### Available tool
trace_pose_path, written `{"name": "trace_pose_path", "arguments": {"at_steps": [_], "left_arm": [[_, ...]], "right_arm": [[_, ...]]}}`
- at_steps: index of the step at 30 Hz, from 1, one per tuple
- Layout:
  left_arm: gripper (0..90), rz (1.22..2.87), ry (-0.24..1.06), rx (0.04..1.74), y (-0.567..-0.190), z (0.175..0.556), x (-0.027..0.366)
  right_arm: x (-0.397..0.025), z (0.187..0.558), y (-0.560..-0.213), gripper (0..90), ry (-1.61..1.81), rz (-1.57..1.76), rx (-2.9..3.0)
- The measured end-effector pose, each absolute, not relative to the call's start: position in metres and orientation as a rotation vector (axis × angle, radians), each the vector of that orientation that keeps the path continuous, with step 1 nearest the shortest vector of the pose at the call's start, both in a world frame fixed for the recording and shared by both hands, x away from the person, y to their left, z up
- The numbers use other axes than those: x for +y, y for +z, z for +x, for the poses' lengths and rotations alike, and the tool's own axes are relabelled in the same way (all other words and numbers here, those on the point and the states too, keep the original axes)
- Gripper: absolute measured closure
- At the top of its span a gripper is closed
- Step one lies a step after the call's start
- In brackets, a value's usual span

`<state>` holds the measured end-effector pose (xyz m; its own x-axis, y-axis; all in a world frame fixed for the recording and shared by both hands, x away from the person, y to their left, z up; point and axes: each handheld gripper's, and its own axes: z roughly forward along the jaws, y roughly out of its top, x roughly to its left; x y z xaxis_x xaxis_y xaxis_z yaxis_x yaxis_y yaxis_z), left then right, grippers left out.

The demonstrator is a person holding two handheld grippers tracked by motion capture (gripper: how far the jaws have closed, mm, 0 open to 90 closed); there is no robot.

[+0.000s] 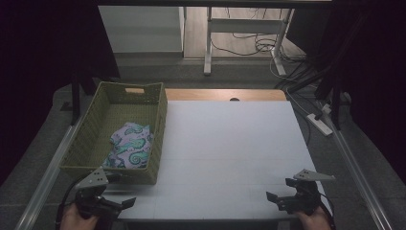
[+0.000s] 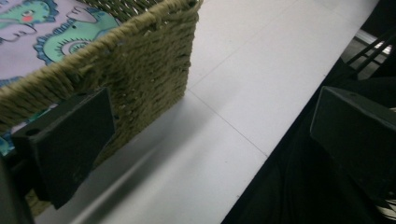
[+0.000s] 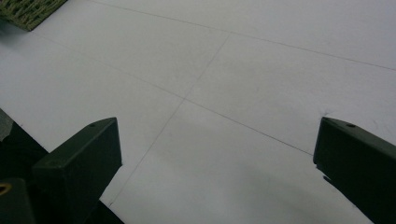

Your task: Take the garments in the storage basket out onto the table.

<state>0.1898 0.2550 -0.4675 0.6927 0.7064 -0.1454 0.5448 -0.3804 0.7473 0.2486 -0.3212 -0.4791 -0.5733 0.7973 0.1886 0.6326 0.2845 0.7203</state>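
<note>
left gripper point(image 1: 116, 203): lower left of frame, jaws spread, empty, just beside woven basket point(image 1: 162, 120). right gripper point(image 1: 281, 198): lower right, jaws spread, empty. patterned cloth point(image 1: 130, 146): folded in basket, left of frame. advice: lift left gripper over near wall, pinch cloth's top fold.

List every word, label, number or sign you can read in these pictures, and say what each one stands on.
There is no readable text.
The folded cloth in the woven basket bears a printed pattern of teal creatures, no lettering.
The white table carries thin grid lines, no marks or numbers.
The left gripper and right gripper show no label or brand.
</note>
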Motion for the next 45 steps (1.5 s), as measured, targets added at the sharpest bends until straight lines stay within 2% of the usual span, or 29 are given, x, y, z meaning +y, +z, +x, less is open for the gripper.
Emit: {"name": "trace_pose_path", "arguments": {"at_steps": [7, 20, 28, 37, 45], "left_arm": [[0.0, 2.048, 0.226, 0.950, -0.463, 0.192, 0.258], [0.0, 2.058, 0.292, 0.976, -0.445, 0.196, 0.269], [0.0, 2.062, 0.287, 1.019, -0.439, 0.209, 0.274], [0.0, 2.044, 0.265, 0.980, -0.432, 0.235, 0.282], [0.0, 2.106, 0.260, 0.976, -0.431, 0.255, 0.275]], "right_arm": [[-0.321, 0.250, -0.480, 1.1, 1.160, 1.333, 2.354], [-0.322, 0.250, -0.480, 1.1, 1.167, 1.342, 2.351], [-0.322, 0.250, -0.480, 1.1, 1.169, 1.346, 2.352], [-0.322, 0.250, -0.480, 1.1, 1.168, 1.347, 2.351], [-0.322, 0.251, -0.480, 1.1, 1.172, 1.347, 2.353]]}}
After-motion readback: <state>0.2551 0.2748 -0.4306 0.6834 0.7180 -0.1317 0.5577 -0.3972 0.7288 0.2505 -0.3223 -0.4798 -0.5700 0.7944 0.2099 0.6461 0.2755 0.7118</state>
